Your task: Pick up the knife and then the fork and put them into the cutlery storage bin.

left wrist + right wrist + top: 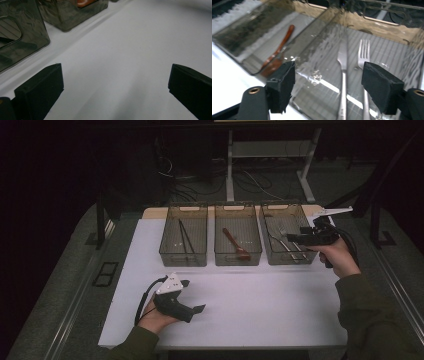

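Judging by the layout, sorting cutlery into bins, with work now at the right-hand smoky translucent plastic bin (pixel 287 206).

Note the right gripper (pixel 328 85) poised just above that bin's near wall, jaws well apart and empty. Note the silver metal table knife (pixel 342 75) and the silver metal fork (pixel 363 53) lying flat and side by side on the ribbed bin floor, handles toward the camera, neither touching the pads.

For a clean finish at this bin:
- Leave the jaws wide; no closing near the cutlery, to avoid nudging either piece out of line.
- Lift straight up first, then travel across. Probably the main hazard: clipping the thin bin wall and sliding the whole bin on the white desk (pixel 250 305).
- Mind the trailing cable near the rim.
- If going down for a pick instead, choose one piece only, straddle its handle squarely and come down vertically; hard to grip off the floor, most likely, such a flat, thin piece.

Leave alone the middle smoky bin (pixel 238 206) with its reddish-brown wooden spoon (pixel 236 244), and the left smoky bin (pixel 183 206) with its thin black chopsticks (pixel 185 240).

Rest the left gripper (pixel 193 296) low over the bare desk near the front edge, well apart from the bins, jaws spread wide with nothing between them; no need to bring it in for this step.
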A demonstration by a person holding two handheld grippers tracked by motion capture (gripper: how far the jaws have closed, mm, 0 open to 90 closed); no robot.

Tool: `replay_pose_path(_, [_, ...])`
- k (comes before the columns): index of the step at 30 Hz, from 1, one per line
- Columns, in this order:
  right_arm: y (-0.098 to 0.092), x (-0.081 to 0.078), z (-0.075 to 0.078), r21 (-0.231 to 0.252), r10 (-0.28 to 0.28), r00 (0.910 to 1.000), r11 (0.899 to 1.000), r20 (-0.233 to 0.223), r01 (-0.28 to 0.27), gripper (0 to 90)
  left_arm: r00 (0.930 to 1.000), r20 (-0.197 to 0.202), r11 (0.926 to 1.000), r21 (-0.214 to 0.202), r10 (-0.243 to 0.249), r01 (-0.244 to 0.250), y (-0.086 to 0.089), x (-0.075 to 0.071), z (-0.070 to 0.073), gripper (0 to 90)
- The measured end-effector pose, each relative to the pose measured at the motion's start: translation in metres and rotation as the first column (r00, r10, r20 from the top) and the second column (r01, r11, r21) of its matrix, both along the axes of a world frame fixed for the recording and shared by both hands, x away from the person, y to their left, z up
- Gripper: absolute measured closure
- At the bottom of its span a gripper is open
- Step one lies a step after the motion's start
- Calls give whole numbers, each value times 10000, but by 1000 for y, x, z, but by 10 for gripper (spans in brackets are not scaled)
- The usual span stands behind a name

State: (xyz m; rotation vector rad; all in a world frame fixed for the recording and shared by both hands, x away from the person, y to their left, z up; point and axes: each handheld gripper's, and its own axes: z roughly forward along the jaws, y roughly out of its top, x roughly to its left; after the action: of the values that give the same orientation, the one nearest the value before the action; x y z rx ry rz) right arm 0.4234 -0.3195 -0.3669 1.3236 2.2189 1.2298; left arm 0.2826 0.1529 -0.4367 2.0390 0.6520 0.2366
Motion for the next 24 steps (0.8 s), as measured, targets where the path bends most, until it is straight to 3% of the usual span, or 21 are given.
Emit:
replay_pose_path(3, [2,-11,1,97,168,9995,9998,285,-171,219,10000,-32,10000,3,26,-26,2,1,0,0])
replay_pose_path(6, [4,-23,1,484,259,9984,9984,501,-284,207,10000,-16,10000,3,54,-54,3,1,-1,0])
replay_pose_path(10, [9,-38,-1,313,494,9965,9982,669,-516,190,9999,36,9999,-1,123,-123,4,-1,0,0])
replay_pose_path(24, [18,-83,-6,503,1138,9844,9913,1345,-1215,171,9999,-2,9999,-58,127,-127,3,-3,1,0])
